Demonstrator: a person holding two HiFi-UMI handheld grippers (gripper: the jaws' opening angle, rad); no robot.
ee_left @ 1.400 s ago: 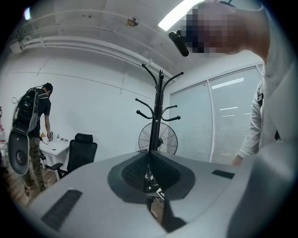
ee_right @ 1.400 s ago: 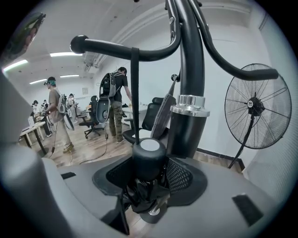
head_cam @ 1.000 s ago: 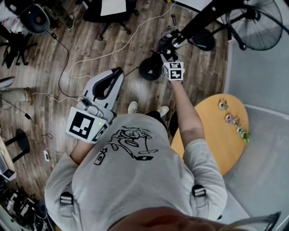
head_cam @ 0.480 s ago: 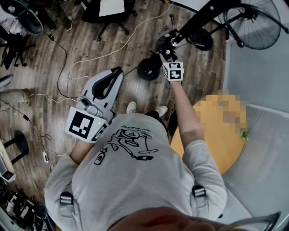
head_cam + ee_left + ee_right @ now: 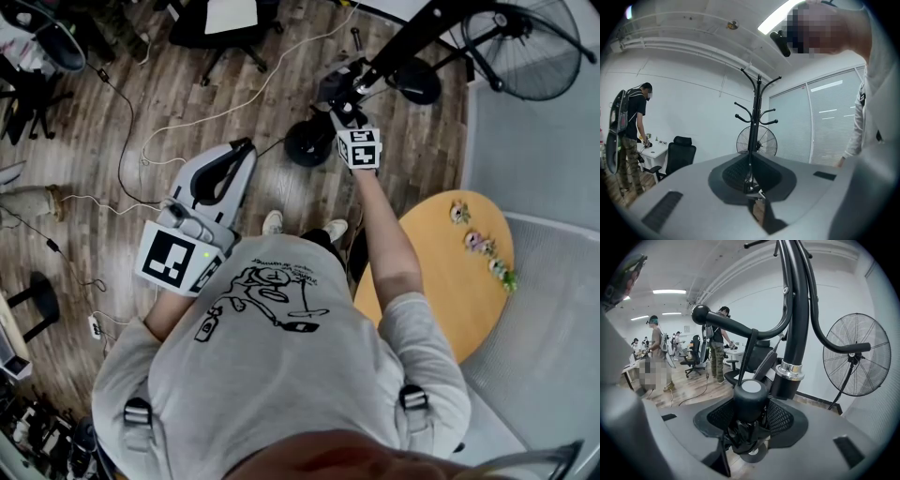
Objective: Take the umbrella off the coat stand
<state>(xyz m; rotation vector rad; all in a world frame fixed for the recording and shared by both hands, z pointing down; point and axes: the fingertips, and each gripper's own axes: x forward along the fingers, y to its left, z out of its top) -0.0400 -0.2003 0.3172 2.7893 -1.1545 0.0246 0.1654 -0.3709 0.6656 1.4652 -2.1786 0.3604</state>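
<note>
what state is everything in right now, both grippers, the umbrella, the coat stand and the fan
left gripper: jaws together, nothing between them
right gripper: closed on the handle of the umbrella
umbrella: folded, hanging by its strap from a hook of the coat stand
coat stand: upright
fan: upright, cannot tell if it is running

There are one coat stand (image 5: 412, 39), one black umbrella (image 5: 750, 401), one pedestal fan (image 5: 536, 52), one round wooden table (image 5: 441, 281) and two shoes (image 5: 275, 222).
</note>
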